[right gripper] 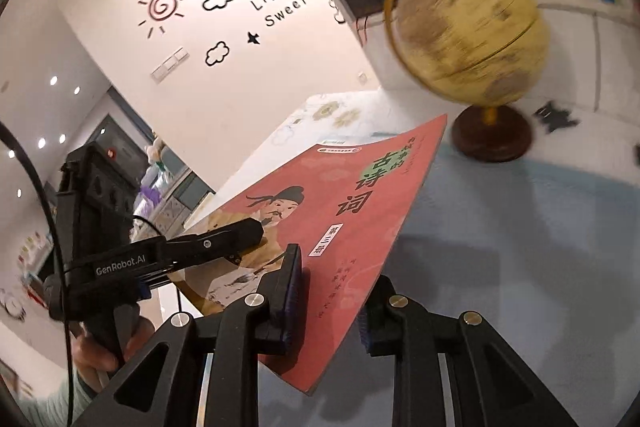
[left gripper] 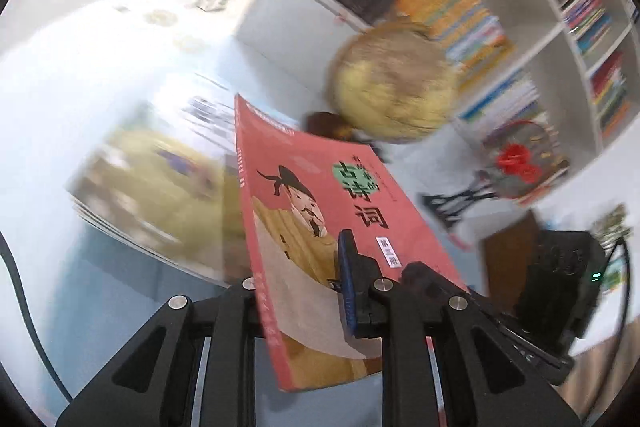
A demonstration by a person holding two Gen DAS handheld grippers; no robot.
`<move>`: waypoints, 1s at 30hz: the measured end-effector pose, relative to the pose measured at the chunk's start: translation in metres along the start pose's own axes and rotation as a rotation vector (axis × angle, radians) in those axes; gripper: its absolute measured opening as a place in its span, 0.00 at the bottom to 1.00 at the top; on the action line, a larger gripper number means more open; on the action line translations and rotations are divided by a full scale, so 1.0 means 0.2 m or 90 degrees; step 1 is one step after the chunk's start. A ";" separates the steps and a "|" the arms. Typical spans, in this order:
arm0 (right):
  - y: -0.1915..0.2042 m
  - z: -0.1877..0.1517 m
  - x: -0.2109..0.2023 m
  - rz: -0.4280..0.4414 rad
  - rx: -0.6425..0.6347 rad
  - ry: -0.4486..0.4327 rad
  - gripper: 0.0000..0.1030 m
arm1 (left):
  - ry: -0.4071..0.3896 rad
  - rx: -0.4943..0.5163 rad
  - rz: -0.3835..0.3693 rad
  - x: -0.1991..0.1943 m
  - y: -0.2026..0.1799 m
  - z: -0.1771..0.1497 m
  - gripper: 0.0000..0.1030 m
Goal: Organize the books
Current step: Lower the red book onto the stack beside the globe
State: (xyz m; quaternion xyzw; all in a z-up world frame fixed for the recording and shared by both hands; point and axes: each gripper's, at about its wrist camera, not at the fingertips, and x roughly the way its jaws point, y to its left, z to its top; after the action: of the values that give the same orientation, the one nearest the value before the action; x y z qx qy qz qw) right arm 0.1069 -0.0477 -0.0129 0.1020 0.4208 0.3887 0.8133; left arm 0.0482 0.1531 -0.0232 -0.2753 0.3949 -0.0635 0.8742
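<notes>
Both grippers clamp the red poetry book (right gripper: pixel 344 223), lifted clear of the tabletop (right gripper: pixel 520 227): left gripper (left gripper: pixel 304 287) and right gripper (right gripper: pixel 324 303) on the bottom edge. Long axis points toward the globe (right gripper: pixel 468 31); bookshelf (left gripper: pixel 500 39) beyond it.

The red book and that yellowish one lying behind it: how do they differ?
The red book is lifted off the table and tilted; the yellowish book lies flat on the table. The red one is gripped by both the left gripper and right gripper, jaws shut on it; nothing holds the yellowish one. The red cover reads sharply, with a drawn figure; the yellowish one is blurred. Both are thin paperbacks.
</notes>
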 end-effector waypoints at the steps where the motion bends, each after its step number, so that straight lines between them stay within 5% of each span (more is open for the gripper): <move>1: 0.02 0.00 0.06 -0.003 0.007 0.004 0.23 | 0.008 0.008 0.018 0.01 0.04 0.02 0.17; 14: 0.08 0.03 0.61 -0.075 0.071 0.024 0.23 | 0.071 -0.047 0.026 0.24 0.50 0.23 0.27; 30: 0.13 -0.01 0.65 -0.143 0.069 0.005 0.27 | 0.004 -0.142 0.084 0.11 0.70 0.28 0.30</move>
State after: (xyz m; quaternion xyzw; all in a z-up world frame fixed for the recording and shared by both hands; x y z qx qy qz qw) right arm 0.1360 0.0641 -0.0795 0.0967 0.4529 0.2720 0.8435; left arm 0.0884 0.2878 -0.0823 -0.3438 0.4198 0.0378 0.8391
